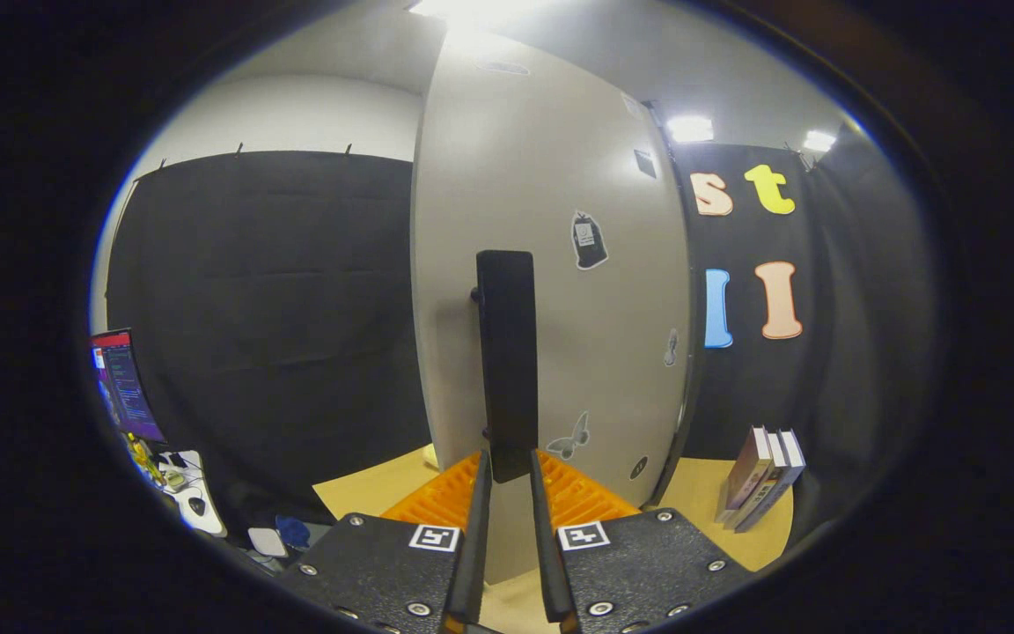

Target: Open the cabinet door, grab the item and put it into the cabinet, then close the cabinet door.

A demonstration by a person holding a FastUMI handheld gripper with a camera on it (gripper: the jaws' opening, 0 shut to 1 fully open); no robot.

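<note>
- Gripper view is looking straight at the cabinet door (551,264), a pale flat panel standing upright on the wooden table (701,506) and dotted with small stickers.
- A dark handle (507,361) is running up the door's face, its long axis vertical, held off the panel on two short posts.
- The gripper (510,471) is sitting with its two fingers on either side of the handle's lower end; the gap is narrow and the fingers are looking close to the bar, but I cannot tell whether both are pressing on it.
- The door is seeming stiff and light enough to swing on its hinge; the handle is looking rigid and smooth, so a hold low on the bar, square across its width, is probably the safest against slipping.
- Three books (762,480) are leaning together on the table just beside the cabinet's right side, spines tilted; one of these is likely the item to go inside.
- A monitor (124,387) is glowing well off to the left, beyond the table.
</note>
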